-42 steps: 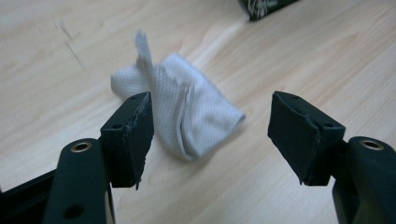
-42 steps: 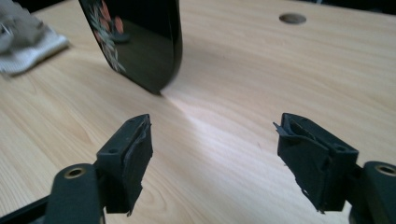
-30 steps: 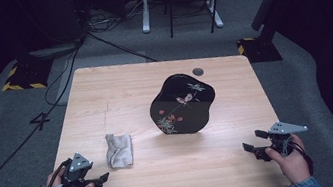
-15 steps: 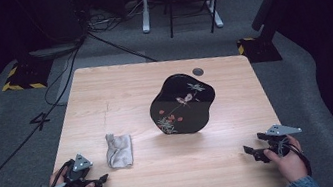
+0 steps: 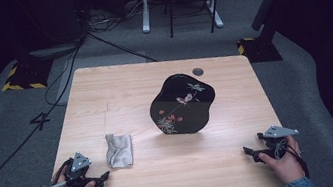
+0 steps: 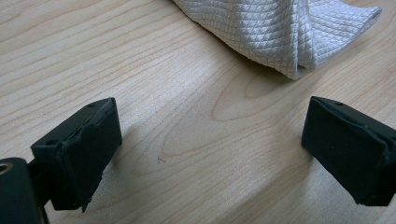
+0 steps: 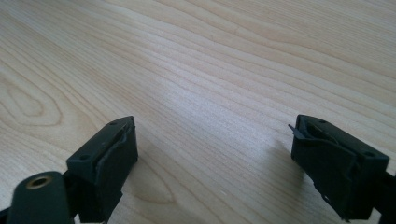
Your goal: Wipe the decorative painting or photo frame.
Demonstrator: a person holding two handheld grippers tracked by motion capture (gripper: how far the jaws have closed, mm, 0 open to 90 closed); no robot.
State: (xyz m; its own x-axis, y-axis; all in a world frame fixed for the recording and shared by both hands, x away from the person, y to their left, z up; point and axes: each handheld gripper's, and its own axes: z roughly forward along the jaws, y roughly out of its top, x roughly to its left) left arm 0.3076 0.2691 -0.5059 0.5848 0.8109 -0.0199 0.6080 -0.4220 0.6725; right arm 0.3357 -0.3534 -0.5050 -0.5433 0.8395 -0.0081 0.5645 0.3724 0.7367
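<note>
A crumpled white cloth (image 5: 119, 150) lies on the wooden table (image 5: 119, 96) at the front left. A black lacquer tray (image 5: 181, 105) with a painted flower motif sits near the middle. My left gripper (image 5: 101, 178) rests low at the front left corner, just left of the cloth. Its jaws have just been opening and stand wide, with only bare wood between them (image 6: 210, 144); the cloth (image 6: 280, 32) lies just beyond the fingertips. My right gripper (image 5: 251, 153) sits low at the front right, open over bare wood (image 7: 212, 158).
A small dark round grommet (image 5: 197, 72) is set in the tabletop behind the tray. Beyond the table are grey carpet, cables, a chair's legs and yellow-black striped stand bases. Each hand is close to the table's front edge.
Both hands have sunk a little toward the tabletop near the front edge. The cloth and the tray have not moved.
</note>
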